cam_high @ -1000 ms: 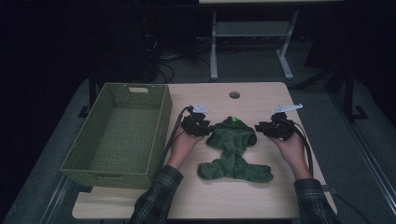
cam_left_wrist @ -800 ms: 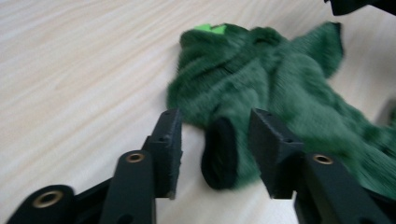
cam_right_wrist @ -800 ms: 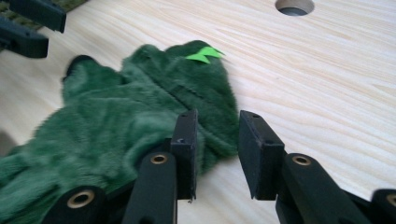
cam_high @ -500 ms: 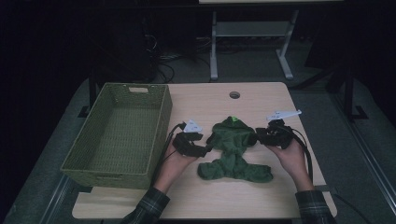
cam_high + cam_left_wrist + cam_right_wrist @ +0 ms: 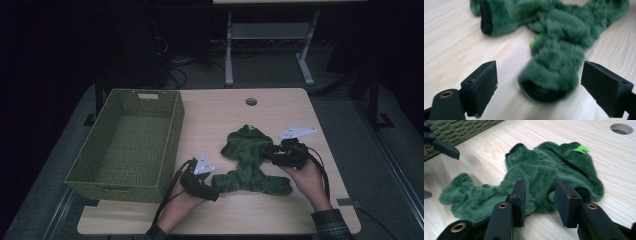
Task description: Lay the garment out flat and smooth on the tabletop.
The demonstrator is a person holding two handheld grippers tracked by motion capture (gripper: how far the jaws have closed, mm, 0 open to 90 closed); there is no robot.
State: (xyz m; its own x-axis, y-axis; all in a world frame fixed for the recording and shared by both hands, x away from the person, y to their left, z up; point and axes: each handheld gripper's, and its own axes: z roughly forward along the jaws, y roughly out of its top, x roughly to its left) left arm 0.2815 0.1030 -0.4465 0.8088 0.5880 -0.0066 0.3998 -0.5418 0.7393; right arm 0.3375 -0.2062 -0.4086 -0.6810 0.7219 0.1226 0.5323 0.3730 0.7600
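A fuzzy dark green garment (image 5: 250, 162) lies flat on the wooden table (image 5: 220, 115), with a bright green tag (image 5: 250, 128) at its far end. My left gripper (image 5: 212, 188) sits at its near left corner. Its jaws have just been opening and now stand wide, with a rolled cuff (image 5: 549, 82) lying between them untouched. My right gripper (image 5: 268, 153) is at the garment's right edge. Its jaws have just been opening a little, and fur (image 5: 539, 195) sits in the gap between its pads (image 5: 518, 195).
A woven green basket (image 5: 115, 192) stands empty on the table's left side, close to my left hand. A round cable hole (image 5: 251, 101) is at the far middle of the table. Bare wood lies along the front edge.
My left gripper came toward the person along the garment's left side and its jaws spread wide. My right gripper slid slightly nearer along the right edge.
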